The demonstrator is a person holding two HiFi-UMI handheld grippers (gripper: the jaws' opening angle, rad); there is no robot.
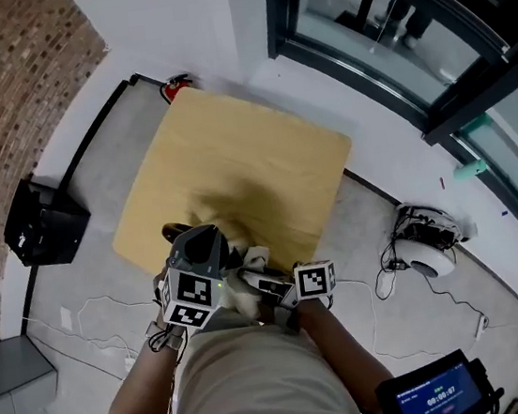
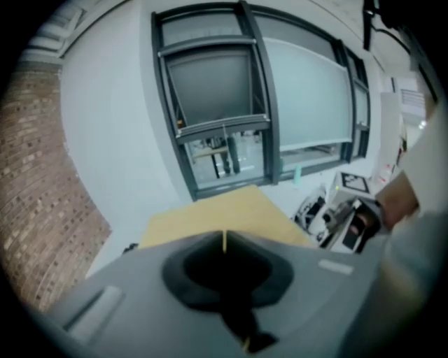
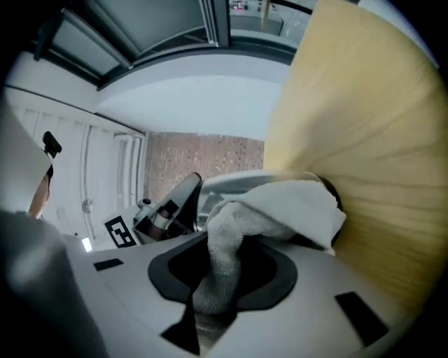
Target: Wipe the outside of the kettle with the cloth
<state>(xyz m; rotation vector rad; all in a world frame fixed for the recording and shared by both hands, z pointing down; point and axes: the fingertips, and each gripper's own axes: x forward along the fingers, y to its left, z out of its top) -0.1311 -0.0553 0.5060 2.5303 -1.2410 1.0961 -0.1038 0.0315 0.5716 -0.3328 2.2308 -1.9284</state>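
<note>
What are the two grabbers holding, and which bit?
The right gripper pinches the white cloth by one bunched end. The left gripper has shut, empty jaws.

Soft, even daylight comes from the windows (image 2: 231,105) ahead of my left gripper (image 2: 224,241), with no hard glare. The table (image 1: 232,148) carries one faint, smudged shadow just beyond both grippers. Both gripper views bend strongly and darken to black at the corners. The left gripper view is hazy throughout. The cloth (image 3: 280,206) at my right gripper (image 3: 218,273) looks slightly soft, and the housing nearest the lens is blurred.
</note>
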